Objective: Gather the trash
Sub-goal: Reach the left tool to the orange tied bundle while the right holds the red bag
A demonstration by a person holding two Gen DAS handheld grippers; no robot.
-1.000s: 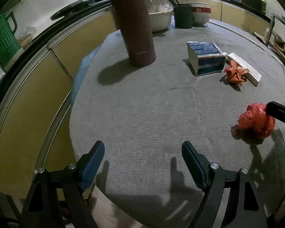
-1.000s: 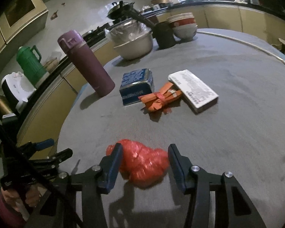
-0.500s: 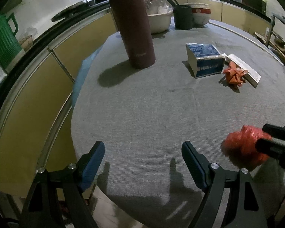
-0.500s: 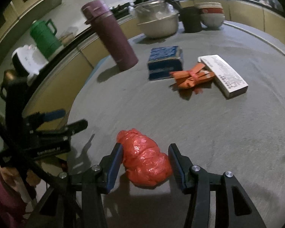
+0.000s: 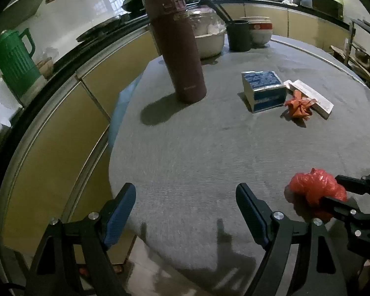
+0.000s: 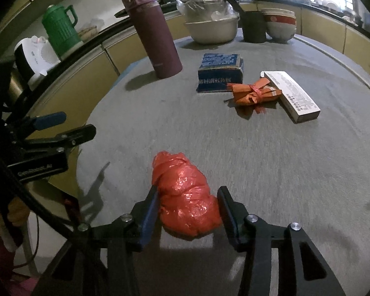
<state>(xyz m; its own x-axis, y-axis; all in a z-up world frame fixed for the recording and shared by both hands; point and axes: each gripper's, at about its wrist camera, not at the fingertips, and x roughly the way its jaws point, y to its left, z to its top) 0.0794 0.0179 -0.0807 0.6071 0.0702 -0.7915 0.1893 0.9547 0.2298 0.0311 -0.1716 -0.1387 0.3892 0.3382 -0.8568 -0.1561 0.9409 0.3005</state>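
Observation:
A crumpled red plastic bag (image 6: 185, 197) sits between the fingers of my right gripper (image 6: 188, 206), which is shut on it just above the grey table (image 6: 271, 160). It also shows in the left wrist view (image 5: 314, 190), at the right. My left gripper (image 5: 185, 212) is open and empty over the table's near left edge. It also shows in the right wrist view (image 6: 69, 125). An orange wrapper bundle (image 6: 254, 93) lies farther back, between a blue box (image 6: 219, 76) and a white box (image 6: 292, 96).
A tall maroon flask (image 5: 177, 44) stands at the back left of the table. A metal bowl (image 6: 212, 28), a dark cup (image 6: 254, 26) and stacked bowls (image 6: 281, 24) stand at the far edge. Yellow cabinets (image 5: 61, 128) and a green jug (image 5: 14, 59) are to the left.
My right gripper has closed on the red bag and drawn it toward the table's near edge, closer to the left gripper. The left gripper has stayed open.

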